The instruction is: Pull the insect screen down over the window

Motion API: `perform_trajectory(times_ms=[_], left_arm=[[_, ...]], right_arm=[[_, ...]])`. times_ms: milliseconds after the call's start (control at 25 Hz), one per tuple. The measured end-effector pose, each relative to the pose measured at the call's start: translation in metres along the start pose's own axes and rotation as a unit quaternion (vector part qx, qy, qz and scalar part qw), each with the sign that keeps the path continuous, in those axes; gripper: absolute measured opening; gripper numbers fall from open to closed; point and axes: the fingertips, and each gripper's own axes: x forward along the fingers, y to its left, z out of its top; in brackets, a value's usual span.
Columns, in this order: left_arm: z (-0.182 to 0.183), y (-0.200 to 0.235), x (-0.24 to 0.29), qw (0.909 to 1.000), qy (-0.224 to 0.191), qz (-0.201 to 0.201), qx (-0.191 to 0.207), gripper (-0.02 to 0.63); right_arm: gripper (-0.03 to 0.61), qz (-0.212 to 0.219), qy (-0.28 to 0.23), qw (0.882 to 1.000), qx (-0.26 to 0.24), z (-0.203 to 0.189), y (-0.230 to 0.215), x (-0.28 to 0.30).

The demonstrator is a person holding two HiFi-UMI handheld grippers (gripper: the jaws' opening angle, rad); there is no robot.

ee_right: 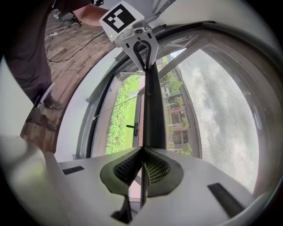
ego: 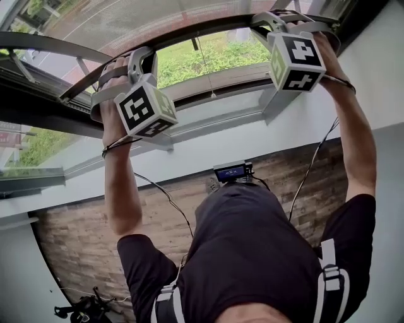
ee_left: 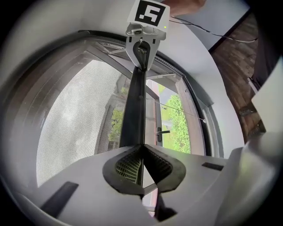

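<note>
The insect screen's dark bottom bar [ego: 189, 36] runs across the open window, with grey mesh [ego: 126, 19] above it. My left gripper [ego: 140, 62] is shut on the bar left of its middle. My right gripper [ego: 273, 20] is shut on it near the right end. In the left gripper view the pads of the left gripper [ee_left: 142, 148] pinch the bar [ee_left: 135, 110], which leads away to the right gripper [ee_left: 143, 44], with mesh [ee_left: 75, 119] to its left. In the right gripper view the right gripper [ee_right: 142, 150] clamps the bar [ee_right: 154, 110], which ends at the left gripper [ee_right: 140, 46].
Below the bar the window is open onto green lawn [ego: 202, 60]. A thin cord [ego: 207, 69] hangs in the opening. A window handle [ee_left: 162, 131] sits on the frame. A white sill [ego: 221, 126] and wall lie under the window, above brown wood flooring [ego: 82, 233].
</note>
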Motion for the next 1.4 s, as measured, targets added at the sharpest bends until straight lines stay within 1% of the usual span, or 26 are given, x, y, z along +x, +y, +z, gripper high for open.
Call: perform_trajectory(times_ms=[80,320,560,680,840,960,1200,1320,1360,1400], left_arm=[[0.000,-0.014,0.006,1.0000,0.000,-0.008,-0.003,0.021],[0.003,-0.037,0.010,0.9997,0.002,-0.022,-0.006,0.021],[-0.001,-0.077,0.016,0.9980,0.003,-0.060,-0.017,0.021],[0.001,-0.088,0.013,0.9977,0.004,-0.063,-0.023,0.021],[0.002,-0.089,0.013,0.9984,0.018,-0.052,-0.008,0.021],[0.001,-0.091,0.014,0.9982,0.024,-0.055,-0.005,0.021],[0.000,-0.091,0.014,0.9976,0.039,-0.056,0.006,0.020],[0.002,-0.091,0.014,0.9975,0.042,-0.056,0.007,0.020],[0.002,-0.091,0.014,0.9975,0.043,-0.057,0.005,0.020],[0.002,-0.091,0.013,0.9974,0.043,-0.057,0.004,0.020]], right_arm=[[0.023,0.006,-0.003,1.000,0.003,-0.001,0.013,0.007],[0.023,0.002,0.007,1.000,0.006,-0.007,0.034,0.014],[0.022,0.027,0.014,0.999,0.013,-0.010,0.073,0.028],[0.023,0.023,0.016,0.999,0.020,-0.011,0.085,0.027],[0.023,-0.007,-0.001,0.999,0.049,-0.012,0.084,0.025],[0.023,-0.026,-0.015,0.997,0.074,-0.012,0.085,0.026],[0.025,-0.082,-0.009,0.994,0.071,-0.009,0.081,0.023],[0.055,-0.133,-0.002,0.989,0.061,-0.005,0.077,0.008],[0.057,-0.148,-0.014,0.986,0.077,0.001,0.077,-0.001],[0.055,-0.148,-0.039,0.981,0.115,0.011,0.083,-0.008]])
